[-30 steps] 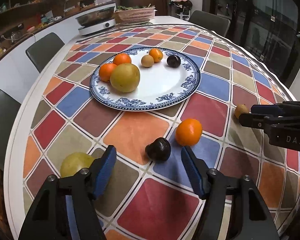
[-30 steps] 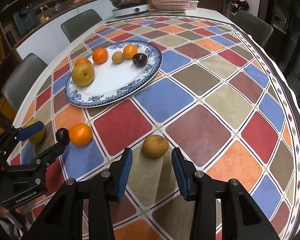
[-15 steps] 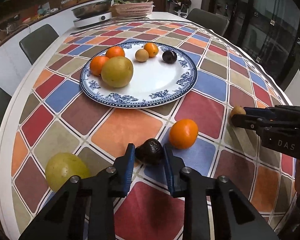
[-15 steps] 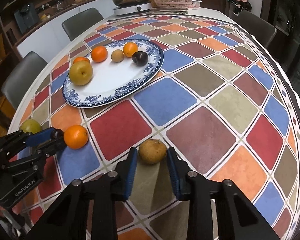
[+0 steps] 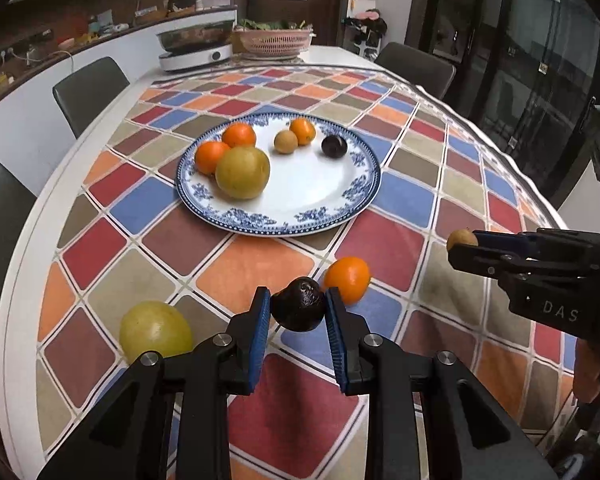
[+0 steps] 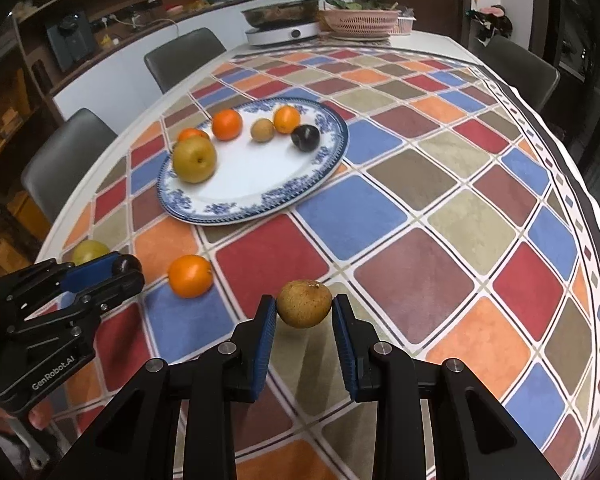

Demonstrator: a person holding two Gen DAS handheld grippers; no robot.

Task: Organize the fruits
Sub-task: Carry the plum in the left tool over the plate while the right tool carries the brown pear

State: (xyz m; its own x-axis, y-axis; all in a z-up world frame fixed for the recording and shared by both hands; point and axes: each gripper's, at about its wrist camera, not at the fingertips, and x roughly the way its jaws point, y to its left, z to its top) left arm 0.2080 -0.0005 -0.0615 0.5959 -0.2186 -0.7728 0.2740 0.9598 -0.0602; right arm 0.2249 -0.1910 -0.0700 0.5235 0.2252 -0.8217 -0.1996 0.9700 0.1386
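A small, dark purple, wrinkled fruit [image 5: 299, 309] sits clamped between the blue ribbed pads of the left gripper [image 5: 299, 316], held just above the chequered, many-coloured tablecloth [image 5: 260, 264]. A small, round, tan-brown fruit [image 6: 304, 303] is likewise pinched between the blue pads of the right gripper [image 6: 304, 320], with its shadow on the cloth below it. Just beside the dark fruit lies a loose round orange [image 5: 347, 279] on the cloth, and to the left a large yellow-green round fruit [image 5: 155, 332] rests near the table's white edge. Further back stands a wide white plate with a blue floral rim [image 5: 340, 208]. It carries a big yellow pear-like fruit [image 5: 242, 172], three oranges, one small tan fruit and a dark plum [image 5: 334, 146]. Dark chairs [image 5: 88, 92] stand around the table.
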